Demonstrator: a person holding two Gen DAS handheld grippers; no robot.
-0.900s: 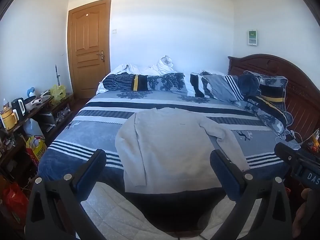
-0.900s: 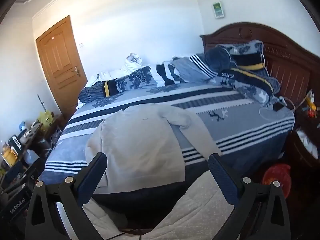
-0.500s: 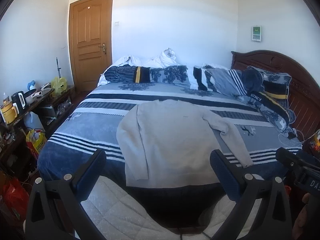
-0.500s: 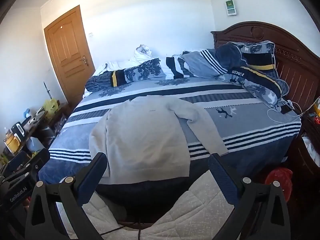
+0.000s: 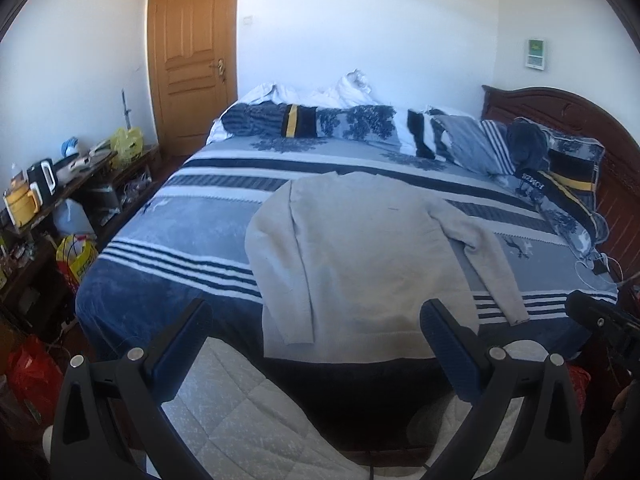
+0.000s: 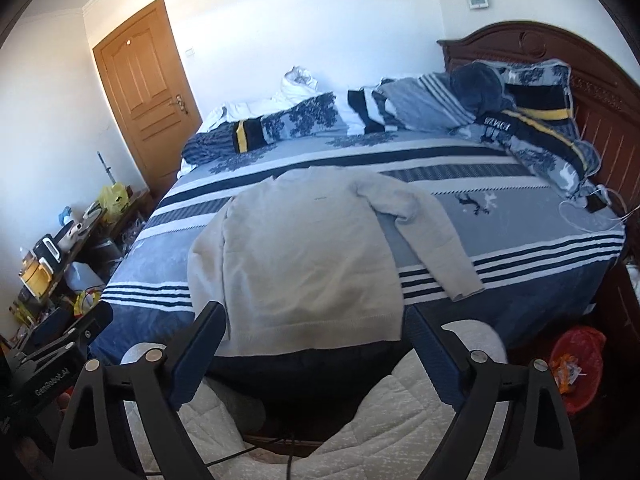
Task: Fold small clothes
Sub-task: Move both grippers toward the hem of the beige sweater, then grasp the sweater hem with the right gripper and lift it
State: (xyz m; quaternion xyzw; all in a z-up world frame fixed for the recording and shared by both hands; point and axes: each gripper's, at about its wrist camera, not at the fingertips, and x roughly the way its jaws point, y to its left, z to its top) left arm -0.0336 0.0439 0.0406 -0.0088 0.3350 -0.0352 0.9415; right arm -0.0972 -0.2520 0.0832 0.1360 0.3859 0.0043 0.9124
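On the left wrist view my left gripper [image 5: 316,328] stands wide, both blue fingers [image 5: 182,340] spread apart with nothing between them, hovering short of the bed's near edge. The cream sweater [image 5: 360,264] lies flat on the striped blue bedspread [image 5: 168,248] at about twelve o'clock from the gripper, hem toward me, one sleeve folded along its side at ten o'clock, the other stretched out toward two o'clock. A wooden door [image 5: 192,60] sits at eleven o'clock, and a cluttered side table [image 5: 60,184] at nine. The tip of the other gripper shows at three o'clock.

On the right wrist view my right gripper [image 6: 312,336] is also spread wide and empty, its fingers [image 6: 200,344] framing the sweater's [image 6: 308,256] hem at twelve o'clock without touching it. Pillows and bedding [image 6: 512,108] pile against the dark headboard [image 6: 600,92] at one to two o'clock. My quilted trousers [image 6: 360,432] fill six o'clock.
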